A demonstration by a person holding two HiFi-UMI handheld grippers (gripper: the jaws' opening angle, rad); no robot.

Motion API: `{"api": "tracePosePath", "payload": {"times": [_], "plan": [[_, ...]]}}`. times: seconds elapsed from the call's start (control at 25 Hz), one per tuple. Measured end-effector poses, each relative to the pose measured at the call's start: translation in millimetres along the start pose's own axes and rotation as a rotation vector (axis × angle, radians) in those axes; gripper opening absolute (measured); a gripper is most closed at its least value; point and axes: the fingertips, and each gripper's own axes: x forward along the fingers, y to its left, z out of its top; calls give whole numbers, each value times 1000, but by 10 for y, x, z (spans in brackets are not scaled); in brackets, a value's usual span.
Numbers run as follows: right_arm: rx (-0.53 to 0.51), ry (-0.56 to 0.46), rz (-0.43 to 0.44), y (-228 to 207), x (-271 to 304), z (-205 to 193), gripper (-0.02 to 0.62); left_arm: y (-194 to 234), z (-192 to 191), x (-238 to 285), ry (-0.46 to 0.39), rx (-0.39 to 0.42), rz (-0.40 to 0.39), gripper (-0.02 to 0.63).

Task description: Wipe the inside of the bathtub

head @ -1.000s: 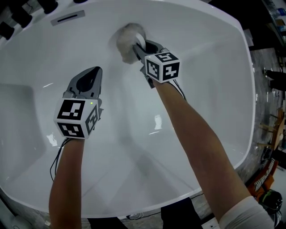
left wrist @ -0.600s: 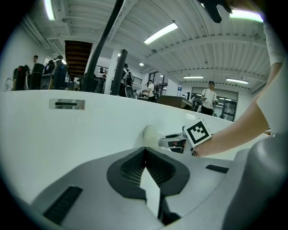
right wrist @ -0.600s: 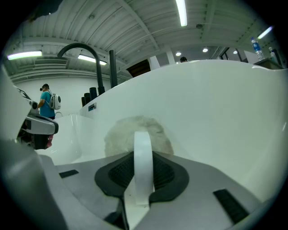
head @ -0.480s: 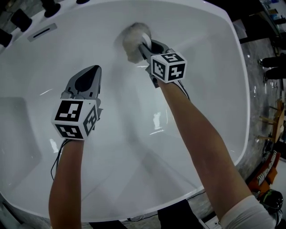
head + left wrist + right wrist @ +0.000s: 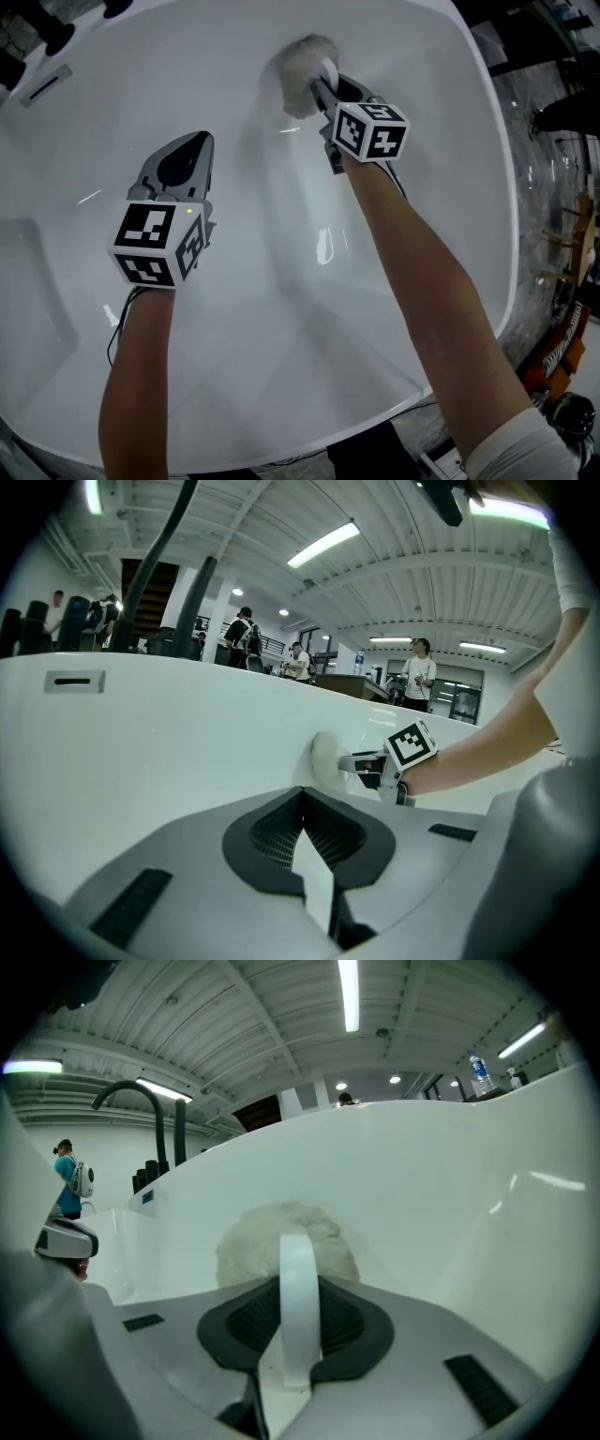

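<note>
The white bathtub [image 5: 281, 309] fills the head view. A fluffy white wiping pad [image 5: 302, 67] is pressed against the tub's far inner wall. My right gripper [image 5: 323, 89] is shut on the pad's white strap [image 5: 298, 1297], and the pad [image 5: 248, 1237] spreads just beyond its jaws. My left gripper [image 5: 192, 141] hovers over the tub's left middle with its jaws together and nothing in them. In the left gripper view the pad [image 5: 326, 759] and the right gripper [image 5: 361, 761] show ahead against the tub wall.
An overflow slot [image 5: 42, 82] and black tap knobs [image 5: 56, 33] sit at the tub's far left rim. A black curved faucet [image 5: 141, 1101] rises behind the rim. Grey floor with striped gear [image 5: 562, 356] lies right of the tub. People stand far behind [image 5: 244, 635].
My right gripper has slid the pad rightward and farther along the far wall. The left gripper has stayed near the same spot, still shut.
</note>
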Motion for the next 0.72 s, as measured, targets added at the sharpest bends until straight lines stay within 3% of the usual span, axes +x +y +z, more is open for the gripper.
{"api": "tracePosePath", "payload": {"times": [0.32,0.72], "plan": [[45,-12,-92,-671,-136,-48,91,-276,-15,275,18,21,-34,6],[136,-28,-233,-1031,-197,-282,89,-246,-192,335,44,12,-26,6]]}}
